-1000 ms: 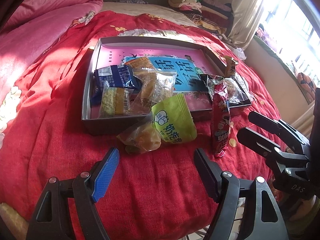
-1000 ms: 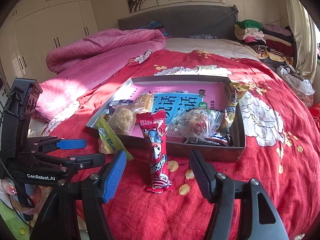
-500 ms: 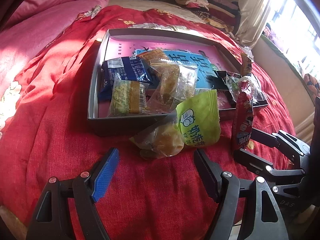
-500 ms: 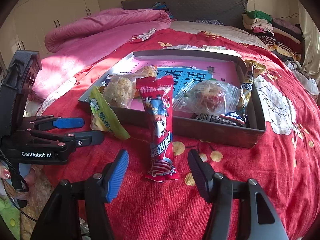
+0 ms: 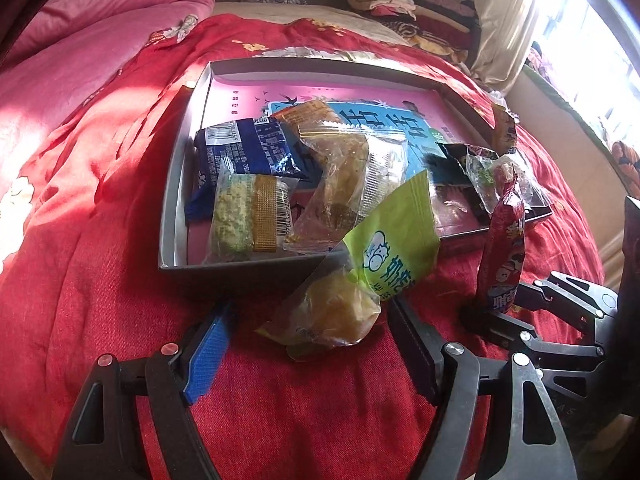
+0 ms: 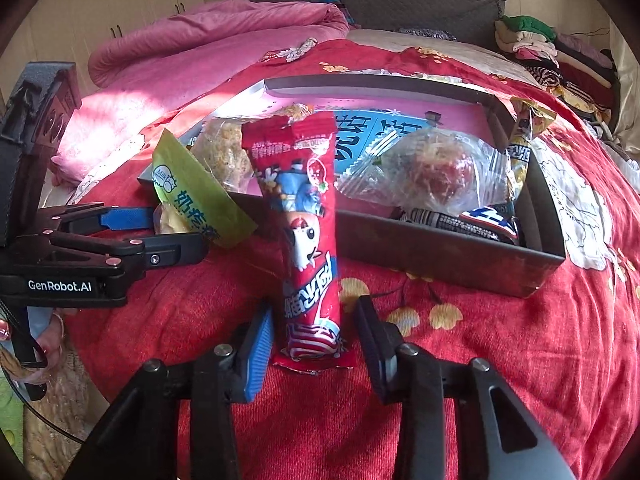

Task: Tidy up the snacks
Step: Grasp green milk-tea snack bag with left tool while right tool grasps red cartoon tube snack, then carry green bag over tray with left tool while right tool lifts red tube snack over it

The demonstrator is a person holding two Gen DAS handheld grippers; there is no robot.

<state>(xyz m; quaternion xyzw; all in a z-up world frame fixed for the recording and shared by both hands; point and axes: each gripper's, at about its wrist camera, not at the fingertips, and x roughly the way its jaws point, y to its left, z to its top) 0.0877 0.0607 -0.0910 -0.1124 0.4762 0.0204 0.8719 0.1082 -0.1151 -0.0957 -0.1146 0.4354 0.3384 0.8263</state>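
Right hand-held gripper (image 6: 313,338): jaws spread, straddling the lower end of the red snack packet (image 6: 306,224), not yet pinching. Left hand-held gripper (image 5: 308,344): spread, flanking the green-and-clear pastry packet (image 5: 360,280). Judgement: close squarely on the crimped end; film likely slippery. The red packet leans upright against the grey tray (image 6: 440,248) wall, on the bed.

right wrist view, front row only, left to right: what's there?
left claw → green snack packet → red snack packet, standing against the box wall between the right claw fingers → grey box front wall.
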